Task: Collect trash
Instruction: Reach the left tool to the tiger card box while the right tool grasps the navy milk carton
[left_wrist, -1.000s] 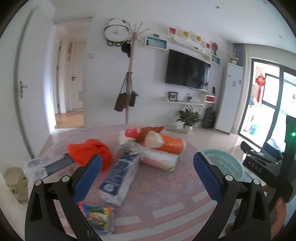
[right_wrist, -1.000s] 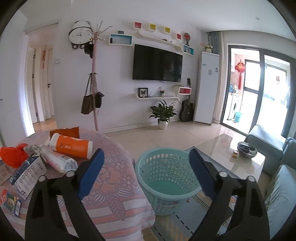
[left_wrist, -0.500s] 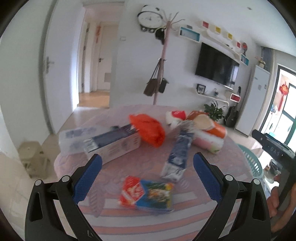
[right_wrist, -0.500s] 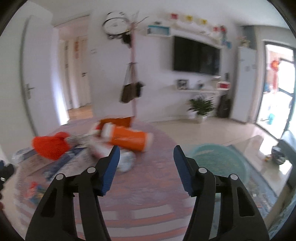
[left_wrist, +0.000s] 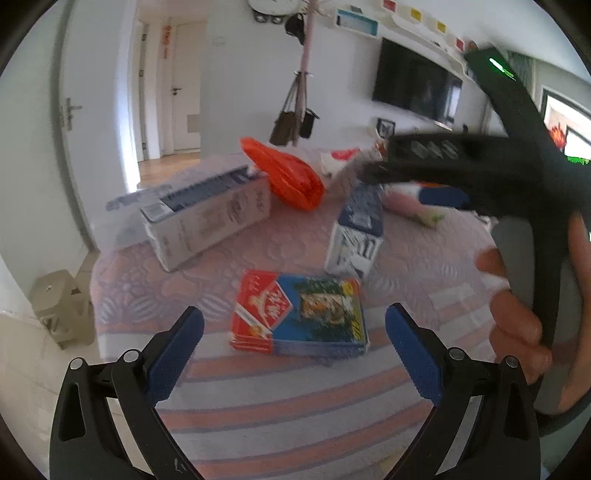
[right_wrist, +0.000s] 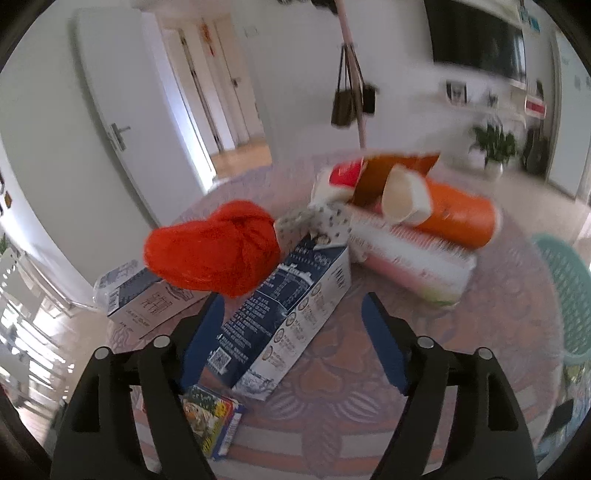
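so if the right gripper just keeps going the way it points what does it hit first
Most likely the dark blue carton: it lies between the open blue fingers of the right gripper, straight ahead. Motion blur leaves the depth unclear, and nothing is gripped yet.

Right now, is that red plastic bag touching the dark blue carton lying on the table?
Cannot tell. In the right wrist view the red plastic bag overlaps the dark blue carton, hiding any gap; the left wrist view is too blurred.

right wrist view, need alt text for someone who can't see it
The open right gripper reaches down toward a dark blue carton lying on a patterned round table; its jaws have just been opening, not yet pressing on it. Behind lie a red plastic bag, an orange tube and other packaging, with a teal basket at right.
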